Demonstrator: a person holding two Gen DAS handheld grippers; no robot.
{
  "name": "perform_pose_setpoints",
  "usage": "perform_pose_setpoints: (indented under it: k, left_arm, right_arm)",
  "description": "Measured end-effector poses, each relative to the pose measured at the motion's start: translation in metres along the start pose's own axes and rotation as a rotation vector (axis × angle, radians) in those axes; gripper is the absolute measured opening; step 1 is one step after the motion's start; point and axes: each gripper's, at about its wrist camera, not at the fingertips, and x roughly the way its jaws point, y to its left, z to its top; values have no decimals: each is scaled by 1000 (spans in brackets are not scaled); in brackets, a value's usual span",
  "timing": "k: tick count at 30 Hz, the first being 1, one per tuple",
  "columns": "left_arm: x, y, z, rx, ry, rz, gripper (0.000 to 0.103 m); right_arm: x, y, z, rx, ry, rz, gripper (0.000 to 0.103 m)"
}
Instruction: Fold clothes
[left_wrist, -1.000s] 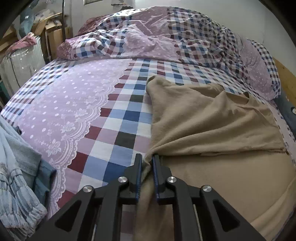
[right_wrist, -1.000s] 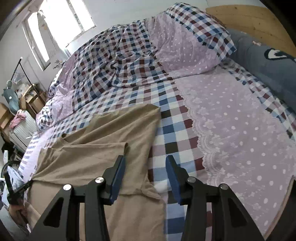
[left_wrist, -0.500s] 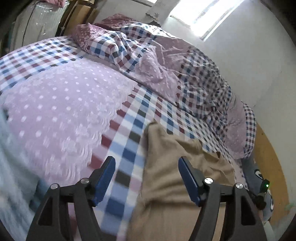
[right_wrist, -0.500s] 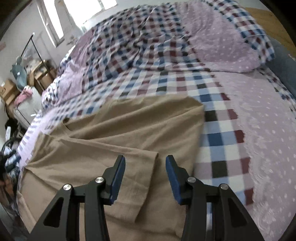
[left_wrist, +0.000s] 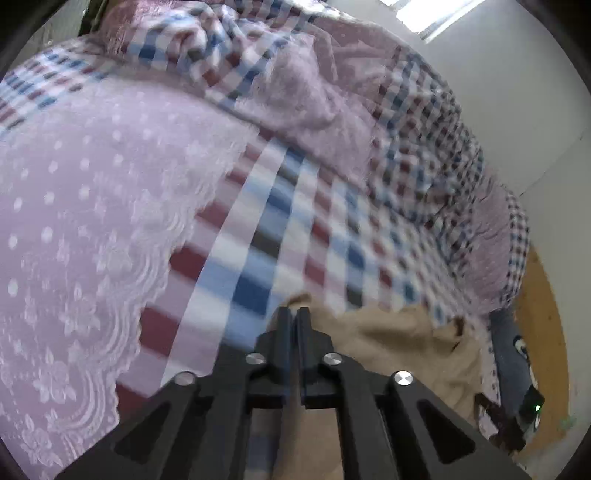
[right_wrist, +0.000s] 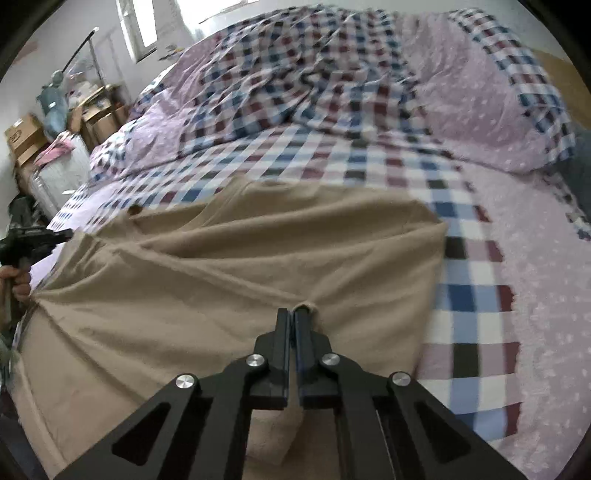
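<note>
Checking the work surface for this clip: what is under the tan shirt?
The tan shirt lies on a checked and pink dotted bedsheet, which shows all around it. Whatever is directly beneath the cloth is covered. Both tools, left and right, pinch its edges.

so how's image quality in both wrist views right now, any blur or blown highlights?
Left wrist view: heavy motion blur across the checked bedsheet, the left tool stays sharp, and the window at the top is blown out. Right wrist view: milder blur, worst at the right edge of the tan garment; the right tool is crisp; strong fisheye curvature in both.
</note>
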Motion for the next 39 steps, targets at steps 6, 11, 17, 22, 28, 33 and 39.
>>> perform_pose_setpoints:
  k: [6,11,17,22,28,33,39]
  left_arm:
    - [-2,31,-11,-89,-42,100,0]
    - [1,41,-20,-147,-7,-108,50]
    - [17,27,-20,-68,72,-170,62]
    - [33,14,-16,9,123,-146,59]
    - [43,22,-11,-9,131,-152,26]
    - [45,26,-11,-20,123,-162,13]
    - [39,29,-11,-27,72,-176,8]
  right_arm:
    - [2,-22,2,64,39,-156,4]
    - [-7,18,26,-1,2,-35,48]
    - [37,123,83,-115,55,199,50]
    - [100,187,123,-115,167,274,50]
    - [165,219,141,-97,302,262,50]
    - [181,231,149,-94,320,294,20]
    - [179,242,162,-146,241,203,0]
